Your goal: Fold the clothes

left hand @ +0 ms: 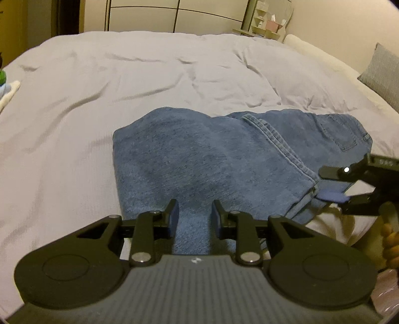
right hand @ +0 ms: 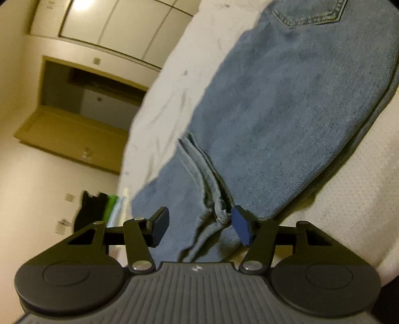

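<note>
Left gripper (left hand: 195,216) pinches folded jeans (left hand: 224,154) on the bed (left hand: 99,82).
Right gripper (right hand: 199,224) straddles the waistband, pads apart (blue denim, back pocket showing).

Folded jeans (left hand: 212,154) lie on the bed (left hand: 99,87), near its front edge. The left gripper (left hand: 195,216) stands over their near edge, cloth between its jaws. The right gripper (left hand: 349,189) meets the jeans' right corner, apparently at the hem. A pillow (left hand: 381,72) lies far right, cabinets (left hand: 174,17) behind.
</note>
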`<state>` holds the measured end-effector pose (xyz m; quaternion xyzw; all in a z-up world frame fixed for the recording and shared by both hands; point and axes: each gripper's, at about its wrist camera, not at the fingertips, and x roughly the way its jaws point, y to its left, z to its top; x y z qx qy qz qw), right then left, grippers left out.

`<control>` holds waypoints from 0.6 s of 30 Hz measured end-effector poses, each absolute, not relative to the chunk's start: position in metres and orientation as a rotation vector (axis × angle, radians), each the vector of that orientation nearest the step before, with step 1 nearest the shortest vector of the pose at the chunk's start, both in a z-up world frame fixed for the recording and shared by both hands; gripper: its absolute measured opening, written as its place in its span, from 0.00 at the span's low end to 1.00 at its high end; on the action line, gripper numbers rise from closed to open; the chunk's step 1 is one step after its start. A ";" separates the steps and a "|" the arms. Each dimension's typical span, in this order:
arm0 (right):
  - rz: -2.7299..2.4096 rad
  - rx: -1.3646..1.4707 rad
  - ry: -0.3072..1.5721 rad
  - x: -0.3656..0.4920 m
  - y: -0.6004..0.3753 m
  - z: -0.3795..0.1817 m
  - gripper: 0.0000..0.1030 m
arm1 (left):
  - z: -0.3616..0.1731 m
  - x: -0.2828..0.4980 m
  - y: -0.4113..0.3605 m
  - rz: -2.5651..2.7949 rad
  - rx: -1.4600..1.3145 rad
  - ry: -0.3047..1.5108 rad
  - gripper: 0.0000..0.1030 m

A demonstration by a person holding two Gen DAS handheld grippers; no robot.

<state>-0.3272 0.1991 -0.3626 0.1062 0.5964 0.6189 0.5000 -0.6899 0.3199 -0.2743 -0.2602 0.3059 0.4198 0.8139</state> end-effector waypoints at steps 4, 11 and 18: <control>1.479 0.283 1.470 -0.332 0.201 -0.372 0.58 | -0.272 -0.690 0.320 0.895 -0.559 0.653 0.23; 1.451 0.379 1.514 -0.326 0.185 -0.377 0.51 | -0.274 -0.683 0.320 0.894 -0.546 0.671 0.27; 1.457 0.378 1.556 -0.343 0.195 -0.390 0.46 | -0.275 -0.680 0.317 0.897 -0.535 0.686 0.28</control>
